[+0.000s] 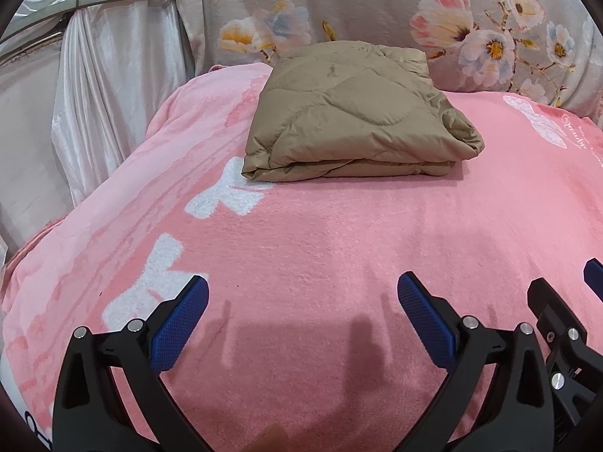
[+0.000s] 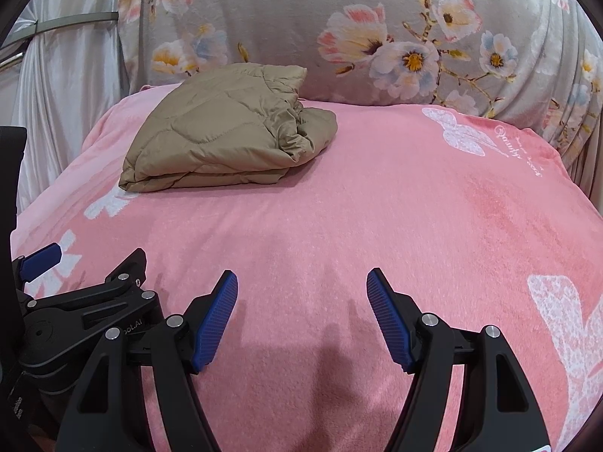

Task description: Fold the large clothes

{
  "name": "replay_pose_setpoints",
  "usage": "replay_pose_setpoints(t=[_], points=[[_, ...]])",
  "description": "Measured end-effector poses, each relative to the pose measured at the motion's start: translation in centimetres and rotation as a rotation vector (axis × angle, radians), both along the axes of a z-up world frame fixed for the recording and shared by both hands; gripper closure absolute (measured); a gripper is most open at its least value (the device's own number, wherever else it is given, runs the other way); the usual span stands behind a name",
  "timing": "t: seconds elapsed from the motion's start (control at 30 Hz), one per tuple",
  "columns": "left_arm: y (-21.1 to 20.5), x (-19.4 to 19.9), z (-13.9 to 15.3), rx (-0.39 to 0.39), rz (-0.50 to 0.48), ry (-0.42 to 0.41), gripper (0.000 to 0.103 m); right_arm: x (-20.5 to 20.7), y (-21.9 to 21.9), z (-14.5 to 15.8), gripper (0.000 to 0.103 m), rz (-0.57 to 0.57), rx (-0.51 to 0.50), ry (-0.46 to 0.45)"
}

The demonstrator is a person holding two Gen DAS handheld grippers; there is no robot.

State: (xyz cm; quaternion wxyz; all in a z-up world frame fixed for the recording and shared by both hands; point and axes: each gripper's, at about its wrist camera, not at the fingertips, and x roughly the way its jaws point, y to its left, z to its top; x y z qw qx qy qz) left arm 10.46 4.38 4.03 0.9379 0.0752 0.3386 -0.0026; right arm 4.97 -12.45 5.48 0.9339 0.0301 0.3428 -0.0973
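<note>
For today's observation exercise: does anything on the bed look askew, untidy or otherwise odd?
Little stands out. The tan quilted folded jacket lies flat on the pink fleece blanket, but its right end is bunched and crumpled rather than squared off. Both tongs hang open, touching nothing.

The tan quilted jacket [image 1: 358, 113] lies folded into a thick, neat rectangle — flat on the pink blanket [image 1: 339, 245], toward its far edge

Both fisheye views are evenly and fairly brightly lit, with soft light seemingly from above and behind the cameras. The left gripper [image 1: 301, 293] and right gripper [image 2: 302, 288] cast blurred grey shadows on the pink blanket [image 1: 339, 233] just ahead of them. The satin curtain [image 1: 98, 75] shows mild sheen (no harsh glare). Edges bend strongly, with dark corner vignetting. Focus is sharp throughout.
</note>
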Motion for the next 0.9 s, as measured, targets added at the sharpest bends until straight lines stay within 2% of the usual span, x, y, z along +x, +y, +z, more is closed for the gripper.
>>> replay_pose_setpoints(t=[0.9], points=[[-0.10, -0.61, 0.41, 0.016, 0.021, -0.040, 0.005, -0.26, 0.12, 0.23, 0.034, -0.001, -0.010, -0.020]])
